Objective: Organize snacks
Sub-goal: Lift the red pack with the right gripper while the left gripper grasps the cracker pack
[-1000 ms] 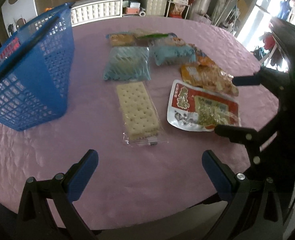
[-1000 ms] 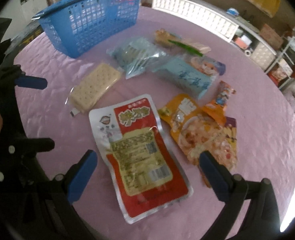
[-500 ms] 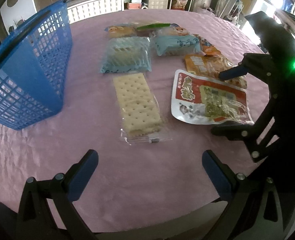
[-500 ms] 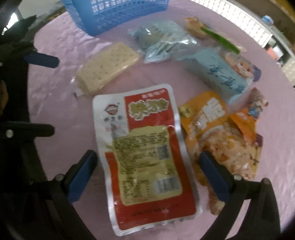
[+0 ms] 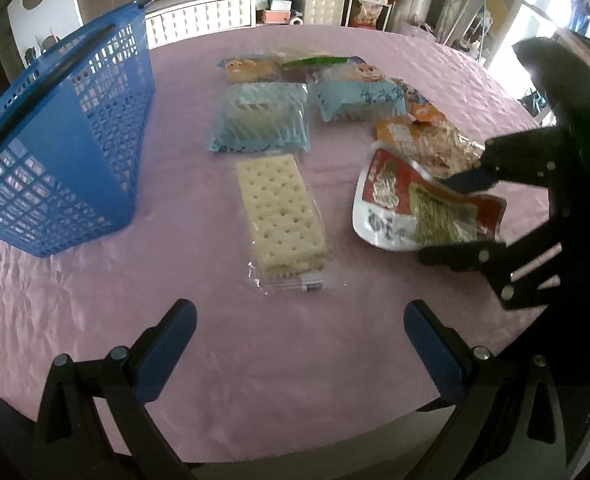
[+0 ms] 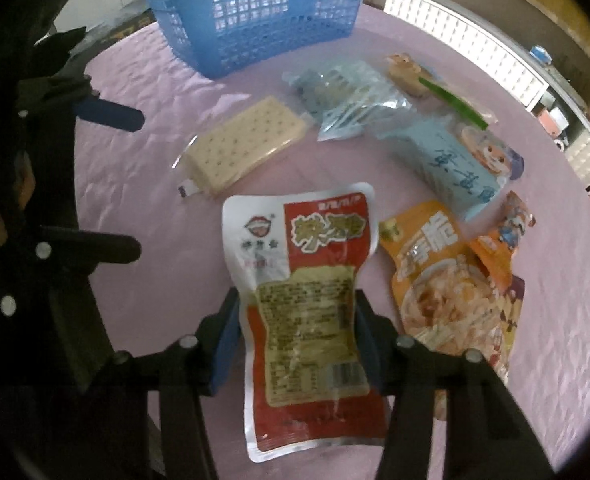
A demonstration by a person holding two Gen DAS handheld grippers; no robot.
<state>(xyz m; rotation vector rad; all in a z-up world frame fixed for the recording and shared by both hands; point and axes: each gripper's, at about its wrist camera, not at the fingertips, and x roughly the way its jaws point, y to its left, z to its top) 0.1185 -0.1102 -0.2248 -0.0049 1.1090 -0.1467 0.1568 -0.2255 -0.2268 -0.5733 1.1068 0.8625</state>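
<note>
Right tool (image 6: pixel 297 330) pinches the red-and-white snack pouch (image 6: pixel 307 304) across its slick, buckling middle; it may slip before reaching the blue basket (image 6: pixel 255 20). Left tool (image 5: pixel 299 340) gapes wide, empty.

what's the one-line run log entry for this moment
right gripper: shut on red snack pouch | left gripper: open, holding nothing | blue basket: on table | cracker pack: on table

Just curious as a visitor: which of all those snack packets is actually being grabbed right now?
The red-and-white pouch: the right hand-held gripper pinches its sides, buckling it, while the other packets lie untouched.
</note>
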